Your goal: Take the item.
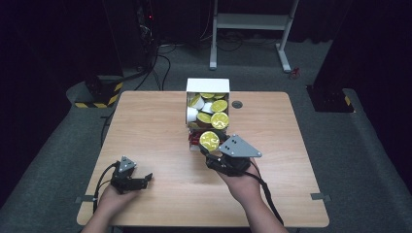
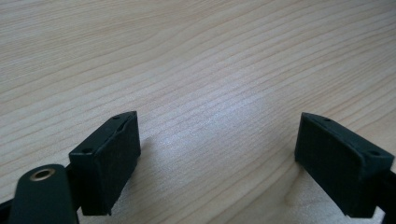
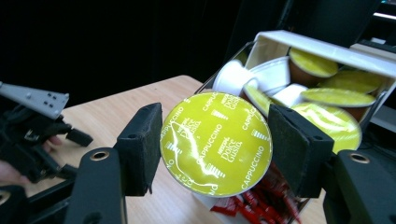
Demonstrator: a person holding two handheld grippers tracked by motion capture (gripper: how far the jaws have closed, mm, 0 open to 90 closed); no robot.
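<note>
Left tongs point(image 1: 141, 182) sit at about 7 o'clock on the counter point(image 1: 155, 126), jaws wide apart, nothing between them. The left gripper view has both pads point(image 2: 109, 161) low over bare wood grain. Hand under them comes in from the bottom edge.

Wood around the left tongs is bare: open room from the 9 o'clock edge across to the middle and up to the far-left corner.

Centre: white box point(image 1: 208, 85) at 12 o'clock, against the far edge, opening facing the person. It's packed with capsules point(image 1: 219, 120), yellow foil lids, some turned white-base-out, piled loosely. The right gripper view shows the box point(image 3: 322, 46) at upper right with capsules stacked at mixed angles. Just at its mouth, 6 o'clock of the box, a small holder with red sachets point(image 1: 193, 141); its rim is mostly hidden, so shape unclear. The right gripper view has the sachets point(image 3: 261, 198) low behind the held capsule.

Right tongs point(image 1: 210, 148) are just right of centre, closed on one capsule point(image 3: 215, 142), pads on either side of its rim, yellow "Cappuccino" lid facing the camera. From the high view that capsule point(image 1: 209, 140) is just in front of the box mouth, beside the sachets, off the counter surface as far as I can tell.

Small dark round grommet point(image 1: 237, 104) at 1 o'clock, just right of the box.

Right third of the counter, 2 to 5 o'clock, is bare wood out to the edge. Near edge between the two forearms is bare as well.
</note>
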